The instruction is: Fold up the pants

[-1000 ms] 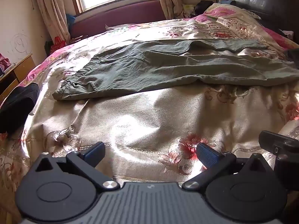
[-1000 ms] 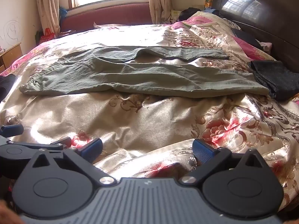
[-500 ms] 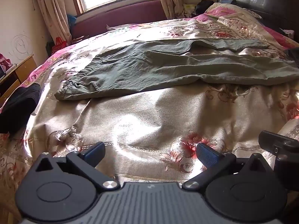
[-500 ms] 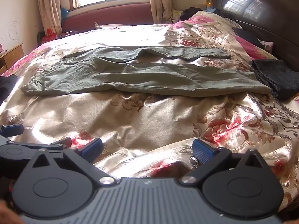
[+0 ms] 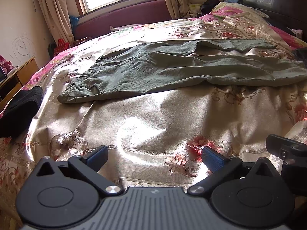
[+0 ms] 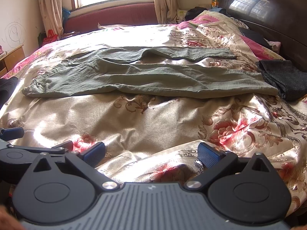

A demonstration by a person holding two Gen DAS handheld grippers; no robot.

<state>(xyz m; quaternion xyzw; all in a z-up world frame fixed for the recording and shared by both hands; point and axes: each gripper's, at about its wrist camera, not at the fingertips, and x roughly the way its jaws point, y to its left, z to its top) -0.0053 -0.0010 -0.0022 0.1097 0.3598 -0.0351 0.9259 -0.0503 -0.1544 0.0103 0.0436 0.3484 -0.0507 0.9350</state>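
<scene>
the pants [image 5: 172, 71] were seen spread flat across the middle of the floral bedspread [image 5: 153, 122], waistband to the left, legs to the right. a dark garment [image 6: 284, 78] was laid just beside the leg ends. the left gripper [image 5: 154, 158] and right gripper [image 6: 150, 153] were held spread wide and empty over the near edge, well apart from the pants.

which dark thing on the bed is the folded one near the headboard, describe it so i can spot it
Start at the dark wooden headboard and drop to the floral bedspread. The dark grey folded garment lies just past the leg ends of the green pants. Unlike them, it is compact, near black and bunched.
</scene>
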